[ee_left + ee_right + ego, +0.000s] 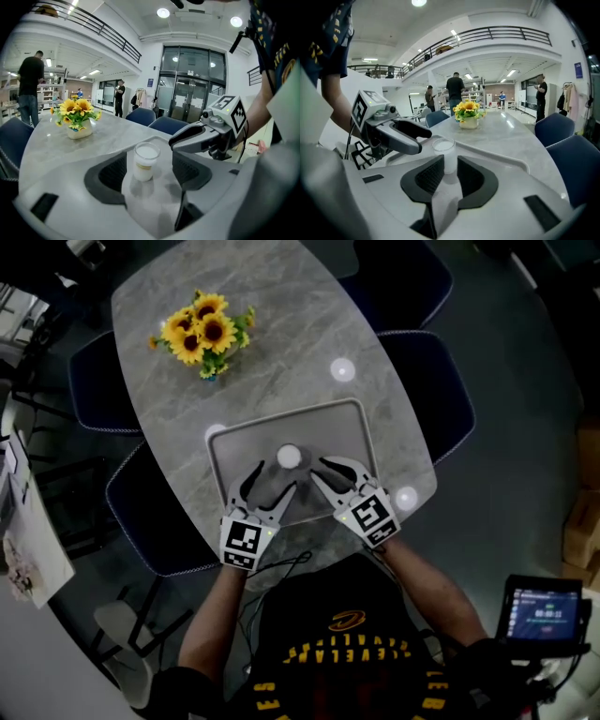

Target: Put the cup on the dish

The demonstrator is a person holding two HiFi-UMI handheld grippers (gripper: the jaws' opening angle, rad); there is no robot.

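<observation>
A small white cup point(289, 457) stands upright on the grey tray-like dish point(281, 417) at the near end of the marble table. Both grippers point at the cup from the near side. My left gripper point(274, 479) is open, and in the left gripper view the cup point(145, 161) shows in the wide gap between its pads. My right gripper point(330, 468) has its jaws partly apart. In the right gripper view the cup point(444, 154) sits just past the fingertips, partly hidden by the left pad, and I see no pad pressing on it.
A vase of sunflowers point(204, 334) stands at the far end of the table. Dark blue chairs point(427, 381) surround it. A lit screen point(544, 610) is at the lower right. Several people stand in the hall in the background point(454, 89).
</observation>
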